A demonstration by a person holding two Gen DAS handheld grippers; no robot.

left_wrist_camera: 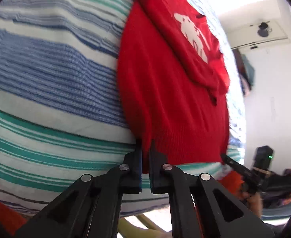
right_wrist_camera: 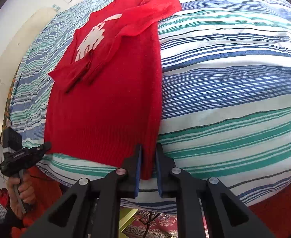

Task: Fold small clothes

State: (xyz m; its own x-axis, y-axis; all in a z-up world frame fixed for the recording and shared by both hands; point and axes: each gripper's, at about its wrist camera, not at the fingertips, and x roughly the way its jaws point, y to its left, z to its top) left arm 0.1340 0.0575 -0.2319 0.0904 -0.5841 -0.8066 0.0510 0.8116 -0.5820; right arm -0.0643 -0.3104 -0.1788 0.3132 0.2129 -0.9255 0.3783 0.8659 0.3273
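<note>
A red knitted sweater (left_wrist_camera: pixel 171 99) (right_wrist_camera: pixel 105 109) with a white motif (right_wrist_camera: pixel 93 37) lies flat on a blue, green and white striped bedsheet (left_wrist_camera: pixel 46 69) (right_wrist_camera: pixel 234 79). Its sleeves are folded in over the chest. My left gripper (left_wrist_camera: pixel 146 150) is shut on the ribbed hem at its left corner, with red fabric pinched between the pads. My right gripper (right_wrist_camera: pixel 148 152) is shut on the hem at the opposite corner. Each gripper also shows in the other's view, the right gripper (left_wrist_camera: pixel 224 156) and the left gripper (right_wrist_camera: pixel 46 145), touching the hem's far end.
The hem lies close to the near edge of the bed. Below that edge are a patterned rug (right_wrist_camera: pixel 155 224) and a yellow-green frame (left_wrist_camera: pixel 137 228). A hand (right_wrist_camera: pixel 24 190) grips the left tool's handle. White walls stand beyond the bed.
</note>
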